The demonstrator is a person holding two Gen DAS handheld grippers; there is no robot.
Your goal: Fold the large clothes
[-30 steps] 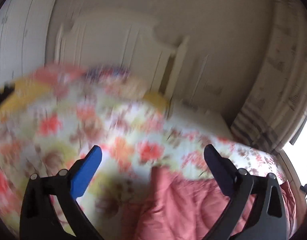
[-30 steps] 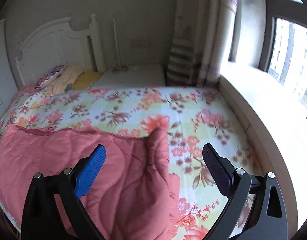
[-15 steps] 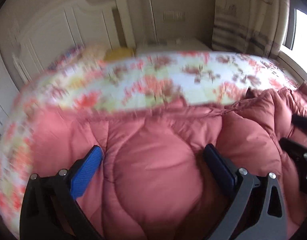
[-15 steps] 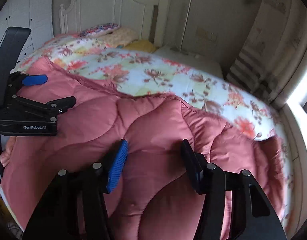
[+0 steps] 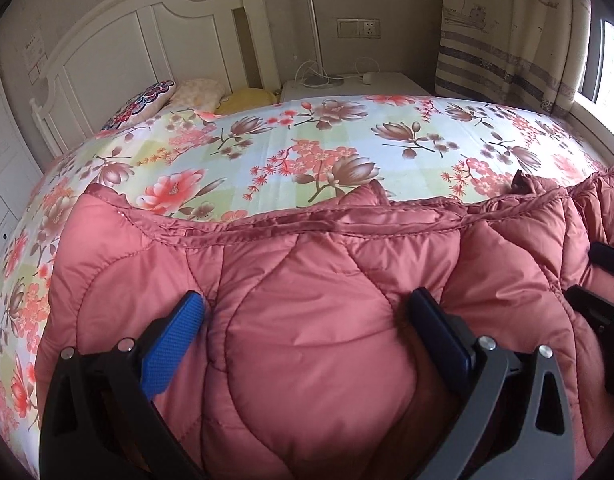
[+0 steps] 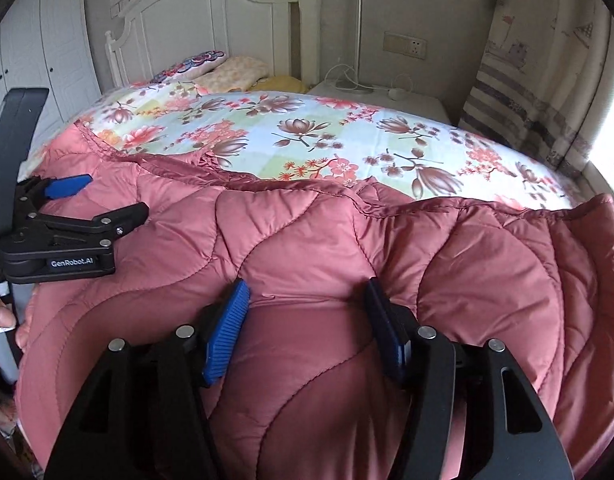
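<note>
A pink quilted padded garment (image 5: 307, 288) lies spread over the near part of the floral bed (image 5: 307, 148). It also shows in the right wrist view (image 6: 307, 240). My left gripper (image 5: 307, 320) is open, its fingers pressed down on the padding with a bulge of fabric between them. My right gripper (image 6: 303, 312) is half closed around a puff of the garment, with the pads touching the fabric on both sides. The left gripper also shows in the right wrist view (image 6: 87, 204) at the garment's left edge, jaws apart.
A white headboard (image 5: 127, 40) and pillows (image 5: 195, 92) are at the far end. A white bedside table (image 5: 355, 84) with cables stands by a striped curtain (image 5: 507, 40). A white wardrobe (image 6: 39, 60) is on the left.
Both grippers have swung down from above the bed onto the pink garment. The right gripper's fingers have narrowed around a fold. The left stayed wide open.
</note>
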